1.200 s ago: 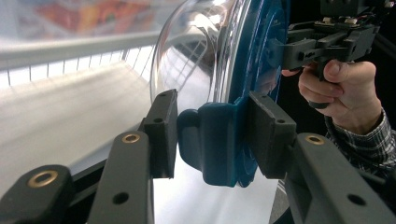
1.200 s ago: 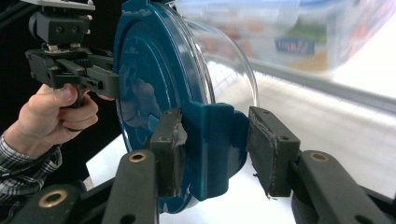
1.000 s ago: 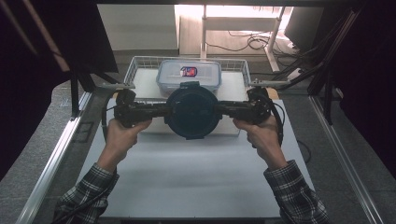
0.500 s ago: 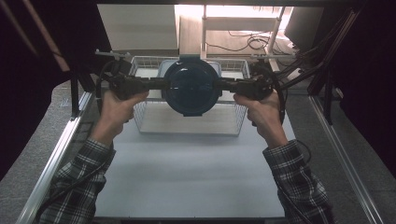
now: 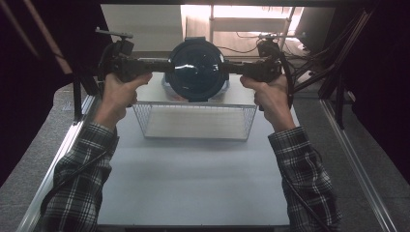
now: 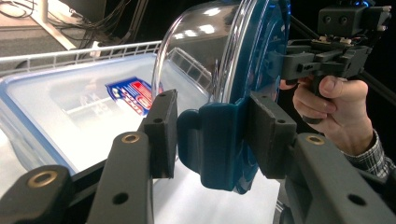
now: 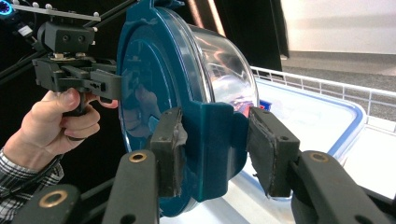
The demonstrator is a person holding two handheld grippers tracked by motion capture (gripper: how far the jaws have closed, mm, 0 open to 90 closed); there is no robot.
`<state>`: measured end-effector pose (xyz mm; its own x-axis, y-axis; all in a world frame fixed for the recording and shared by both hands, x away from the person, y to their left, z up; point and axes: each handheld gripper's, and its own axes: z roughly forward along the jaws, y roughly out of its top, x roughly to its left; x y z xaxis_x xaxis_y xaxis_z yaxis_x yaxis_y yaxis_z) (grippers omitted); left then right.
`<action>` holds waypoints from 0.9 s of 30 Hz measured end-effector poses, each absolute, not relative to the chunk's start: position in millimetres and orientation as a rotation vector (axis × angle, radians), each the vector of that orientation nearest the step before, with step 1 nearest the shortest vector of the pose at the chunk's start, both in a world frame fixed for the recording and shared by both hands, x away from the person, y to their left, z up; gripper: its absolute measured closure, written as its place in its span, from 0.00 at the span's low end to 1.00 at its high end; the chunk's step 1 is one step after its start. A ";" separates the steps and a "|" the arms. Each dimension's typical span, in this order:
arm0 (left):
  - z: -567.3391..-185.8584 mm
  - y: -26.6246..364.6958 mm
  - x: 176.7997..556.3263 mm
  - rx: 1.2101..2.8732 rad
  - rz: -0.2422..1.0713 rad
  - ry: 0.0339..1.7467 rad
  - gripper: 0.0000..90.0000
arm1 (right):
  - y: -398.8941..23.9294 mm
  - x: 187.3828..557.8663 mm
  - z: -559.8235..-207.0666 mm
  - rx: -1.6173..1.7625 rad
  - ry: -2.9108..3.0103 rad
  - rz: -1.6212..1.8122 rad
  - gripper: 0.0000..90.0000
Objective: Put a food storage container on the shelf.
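High view: round lidded container held aloft over wire basket; left gripper and right gripper fingers clamped on opposite teal lid tabs; keep both hands level, pressure equal, clear rectangular box beneath

The high view looks down from above; both gripper views face inward, closely sharing the round container.

Counter: white top, metal rails along left and right edges. White wire basket stands directly on it, toward far end, centred. Near half of counter bare. Grey floor flanks both sides.
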<state>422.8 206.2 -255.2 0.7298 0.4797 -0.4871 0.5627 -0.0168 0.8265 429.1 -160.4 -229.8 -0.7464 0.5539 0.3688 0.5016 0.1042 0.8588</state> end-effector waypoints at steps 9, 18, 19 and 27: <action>-256.9 211.8 441.0 1.614 -0.089 0.897 0.63 | -153.5 449.3 -230.3 1.150 2.292 1.760 0.63; -258.6 212.9 449.3 1.590 -0.093 0.917 0.63 | -151.7 464.1 -231.0 1.184 2.324 1.750 0.62; -259.1 212.9 450.1 1.586 -0.088 0.922 0.62 | -150.7 464.8 -229.9 1.169 2.332 1.727 0.61; -263.9 215.0 456.3 1.568 -0.071 0.924 0.61 | -147.2 468.9 -230.9 1.172 2.308 1.733 0.60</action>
<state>456.3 215.0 -263.9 0.6767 0.5073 -0.5336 0.5829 0.0737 0.8092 468.9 -147.2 -230.9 -0.7165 0.5722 0.3990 0.5427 0.0978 0.8342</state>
